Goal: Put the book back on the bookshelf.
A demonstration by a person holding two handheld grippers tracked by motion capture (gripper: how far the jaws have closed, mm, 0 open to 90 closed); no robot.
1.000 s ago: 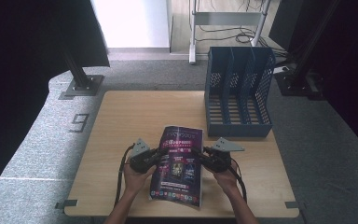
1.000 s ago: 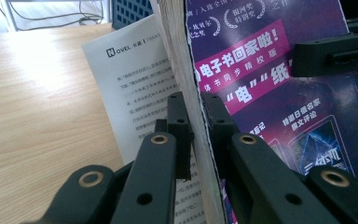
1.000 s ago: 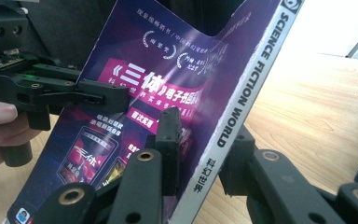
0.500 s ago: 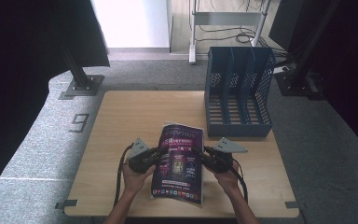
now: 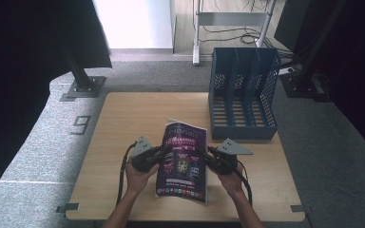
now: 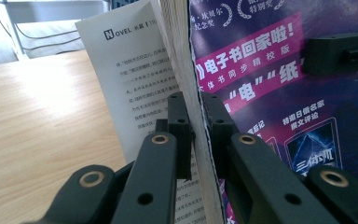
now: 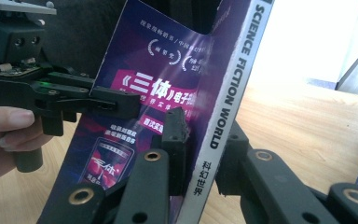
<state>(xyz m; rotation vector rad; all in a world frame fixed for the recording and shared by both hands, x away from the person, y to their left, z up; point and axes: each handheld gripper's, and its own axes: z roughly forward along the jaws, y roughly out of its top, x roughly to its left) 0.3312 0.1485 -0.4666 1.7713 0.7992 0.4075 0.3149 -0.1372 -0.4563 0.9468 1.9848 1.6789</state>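
A purple-covered magazine (image 5: 183,161) is held above the wooden table (image 5: 123,118), near its front edge, with its far end tilted up. My left gripper (image 5: 164,153) is shut on the magazine's open page edge (image 6: 200,93), its jaws on either side of the pages. My right gripper (image 5: 202,154) is shut on the spine side, where the white spine reads "SCIENCE FICTION WORLD" (image 7: 235,79). In the right gripper view the left gripper (image 7: 116,102) shows across the cover, a hand behind it.
A blue three-slot file rack (image 5: 242,95) stands at the table's back right, slots opening toward me. The table's left half is bare wood. Grey carpet, a stand base (image 5: 83,88) and cables lie beyond the table.
The magazine has come up a little off the table and its far end has tilted higher. Both grippers stay clamped on its sides.
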